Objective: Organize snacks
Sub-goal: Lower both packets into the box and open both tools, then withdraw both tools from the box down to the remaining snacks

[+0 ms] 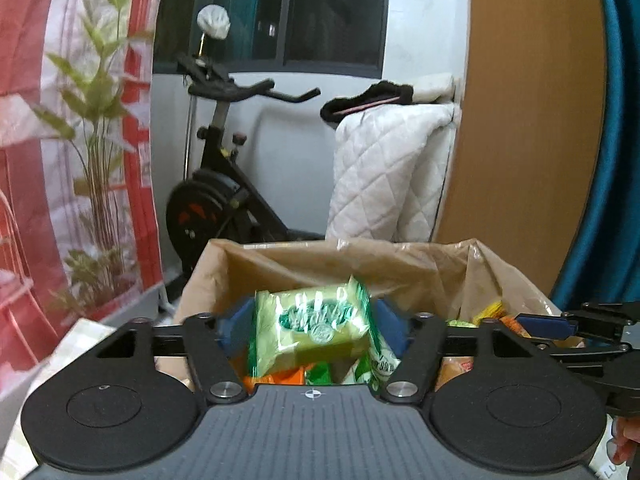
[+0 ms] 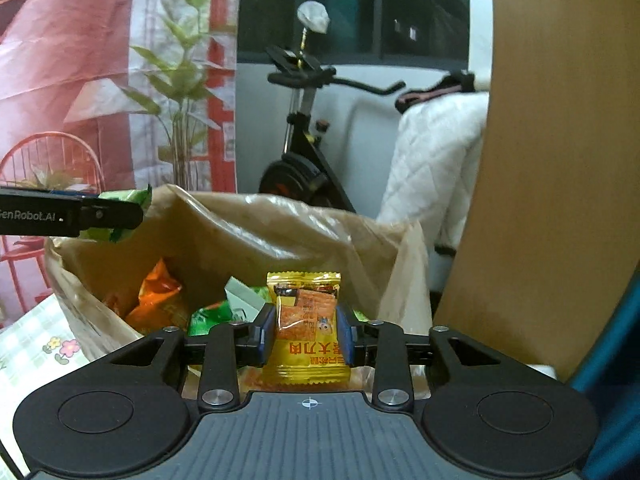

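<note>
My left gripper [image 1: 312,330] is shut on a green snack packet [image 1: 310,330] and holds it over the open brown bag [image 1: 320,264]. My right gripper [image 2: 306,326] is shut on a yellow and orange snack packet [image 2: 306,320] above the same bag [image 2: 280,232]. Inside the bag lie orange packets [image 2: 158,300] and green packets [image 2: 210,316]. The left gripper's finger [image 2: 108,214] with the green packet [image 2: 124,198] shows at the left of the right wrist view. The right gripper's fingers [image 1: 544,324] show at the right of the left wrist view.
An exercise bike [image 1: 224,200] stands behind the bag, beside a white quilted cover [image 1: 384,176]. A wooden panel [image 1: 528,120] rises at the right. A potted plant [image 1: 96,184] and red-white backdrop are at the left. A checked tablecloth [image 2: 36,340] lies under the bag.
</note>
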A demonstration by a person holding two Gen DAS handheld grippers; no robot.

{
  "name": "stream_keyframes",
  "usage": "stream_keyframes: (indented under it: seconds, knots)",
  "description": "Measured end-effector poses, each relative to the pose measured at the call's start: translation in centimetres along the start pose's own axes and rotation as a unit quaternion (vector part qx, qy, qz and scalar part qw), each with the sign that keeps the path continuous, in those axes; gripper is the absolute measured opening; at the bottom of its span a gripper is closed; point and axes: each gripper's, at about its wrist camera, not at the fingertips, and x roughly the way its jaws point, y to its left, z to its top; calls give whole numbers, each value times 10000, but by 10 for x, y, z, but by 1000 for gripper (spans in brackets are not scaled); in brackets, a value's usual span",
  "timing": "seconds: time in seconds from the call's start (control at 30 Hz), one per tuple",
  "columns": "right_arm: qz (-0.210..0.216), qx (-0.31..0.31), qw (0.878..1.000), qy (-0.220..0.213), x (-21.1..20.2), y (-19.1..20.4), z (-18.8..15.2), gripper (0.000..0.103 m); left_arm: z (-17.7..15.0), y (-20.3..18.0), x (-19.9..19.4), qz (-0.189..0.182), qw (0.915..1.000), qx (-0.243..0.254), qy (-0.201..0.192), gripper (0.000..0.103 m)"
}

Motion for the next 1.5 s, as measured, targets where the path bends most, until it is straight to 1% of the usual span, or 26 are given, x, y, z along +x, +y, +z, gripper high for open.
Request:
stream_keyframes:
  seconds: [0.03, 0.07, 0.13, 0.27, 0.47, 0.6, 0.77, 0.93, 1.07, 1.17, 1.3, 1.37, 1.5]
  knots:
    - [13, -16, 10000, -22, -3, 1, -2, 39, -3, 2, -2, -2, 10000, -1, -35, 79]
    - [21, -46, 10000, -46, -4, 0, -3, 49, -5, 4, -5, 6, 10000, 17, -62, 83]
    - [17, -82, 9999, -126, -13, 2, -5, 57, -7, 6, -9, 66, 9999, 23, -88, 86]
    - [125, -137, 9995, -265, -35, 0, -6, 65, -7, 7, -21, 83, 9999, -20, -128, 86]
    - [338, -168, 9985, -408, -67, 3, -10, 66, -11, -5, -51, 246, 9988, 273, -323, 86]
    - [440, -170, 9979, -435, -85, 2, -18, 66, -20, -10, -70, 136, 9993, 94, -332, 86]
    - [468, -157, 9983, -298, -100, -5, -36, 66, -44, -15, -89, 92, 9994, -205, -249, 85]
    - [388, -5, 9992, 7, -105, -19, -65, 65, -74, -20, -91, -128, 9984, -550, 60, 84]
    - [277, 230, 9989, 311, -106, -32, -97, 64, -97, -22, -80, -250, 9965, -703, 388, 79]
    - [179, 230, 9979, 586, -101, -36, -121, 62, -112, -24, -72, -332, 9949, -756, 579, 75]
    - [104, 258, 9947, 989, -90, -39, -152, 59, -131, -31, -64, -442, 9931, -723, 811, 73]
    - [44, 94, 9928, 1192, -85, -34, -166, 56, -140, -32, -59, -509, 9911, -751, 969, 70]
    - [-121, -426, 9890, 1409, -79, -21, -184, 55, -156, -37, -53, -537, 9890, -724, 1176, 70]
